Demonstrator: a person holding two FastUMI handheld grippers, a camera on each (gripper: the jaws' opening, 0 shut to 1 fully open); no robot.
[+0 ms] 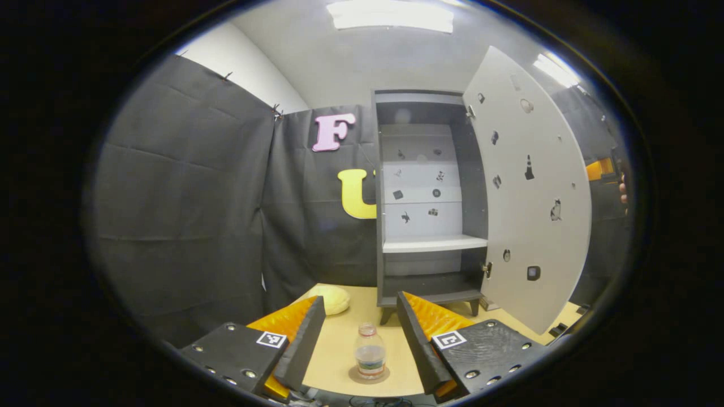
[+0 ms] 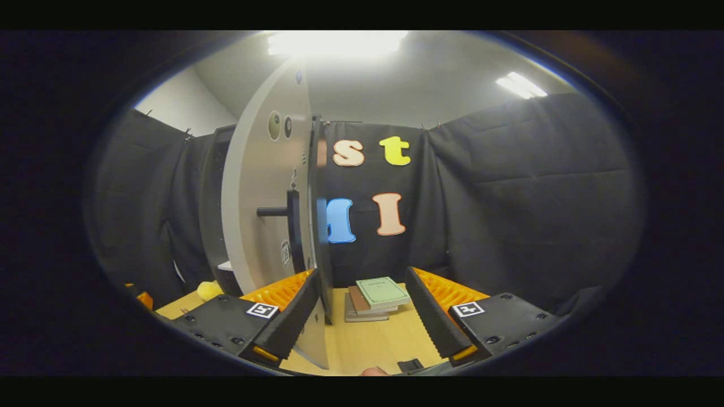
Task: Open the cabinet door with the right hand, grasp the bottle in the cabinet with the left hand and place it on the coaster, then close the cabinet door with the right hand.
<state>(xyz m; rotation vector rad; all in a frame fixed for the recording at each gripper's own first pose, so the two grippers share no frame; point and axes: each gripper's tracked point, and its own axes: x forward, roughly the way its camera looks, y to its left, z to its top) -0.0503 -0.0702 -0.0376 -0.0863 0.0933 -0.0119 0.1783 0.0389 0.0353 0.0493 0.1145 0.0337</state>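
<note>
Bottle (image 1: 370, 350) upright on coaster (image 1: 369, 375)

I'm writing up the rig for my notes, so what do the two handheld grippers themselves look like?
The left gripper and right gripper match: each has two wedge-shaped fingers with ribbed inner faces, mounted on flat black blocks studded with round screws. Every block carries a small square black-and-white marker.

Both views toward cabinet door (image 1: 531, 192)

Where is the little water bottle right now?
In the left gripper view the bottle stands upright on the round coaster on the table, low in the picture between the open left gripper fingers, before the open cabinet.
</note>
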